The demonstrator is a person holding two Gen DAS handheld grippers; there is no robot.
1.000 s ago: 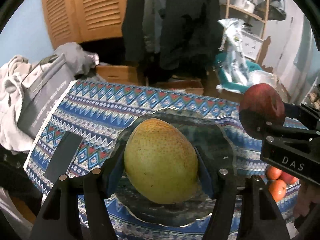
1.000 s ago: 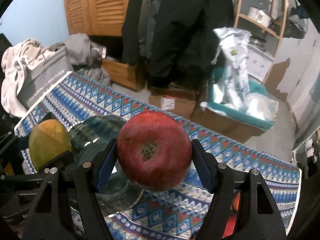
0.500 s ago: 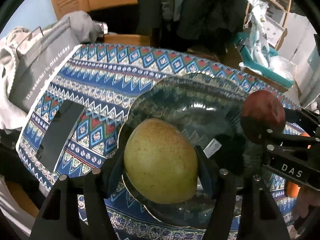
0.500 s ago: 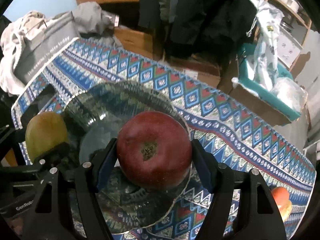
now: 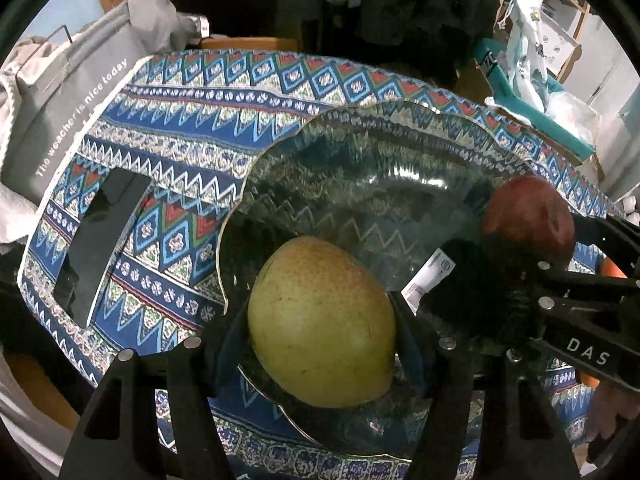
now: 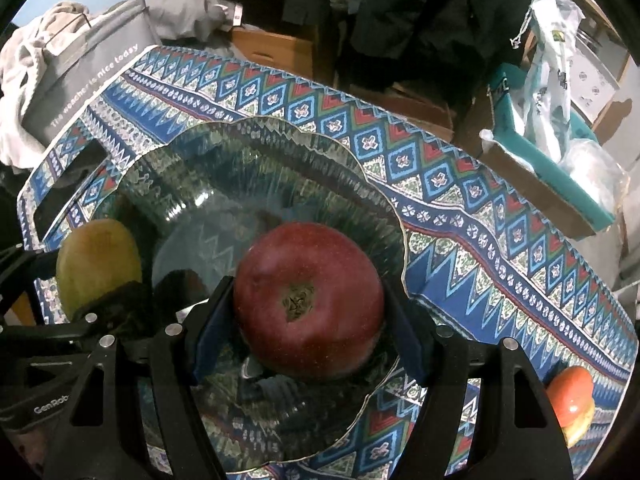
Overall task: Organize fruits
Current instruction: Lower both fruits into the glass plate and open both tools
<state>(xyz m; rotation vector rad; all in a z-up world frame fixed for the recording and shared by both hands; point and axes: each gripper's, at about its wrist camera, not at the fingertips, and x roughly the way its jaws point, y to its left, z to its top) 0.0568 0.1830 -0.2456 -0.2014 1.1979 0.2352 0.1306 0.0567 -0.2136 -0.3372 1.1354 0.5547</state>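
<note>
Over the plate: speckled pear (yellow-green).

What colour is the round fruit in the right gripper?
Dark red apple, clearest in the right wrist view.

Left gripper fingers clamped, right gripper fingers clamped, both angled steeply downward

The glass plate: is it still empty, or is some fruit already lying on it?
Empty, as far as shown. The glass plate holds no loose fruit; the pear and the apple are each clamped in a gripper above it.
</note>
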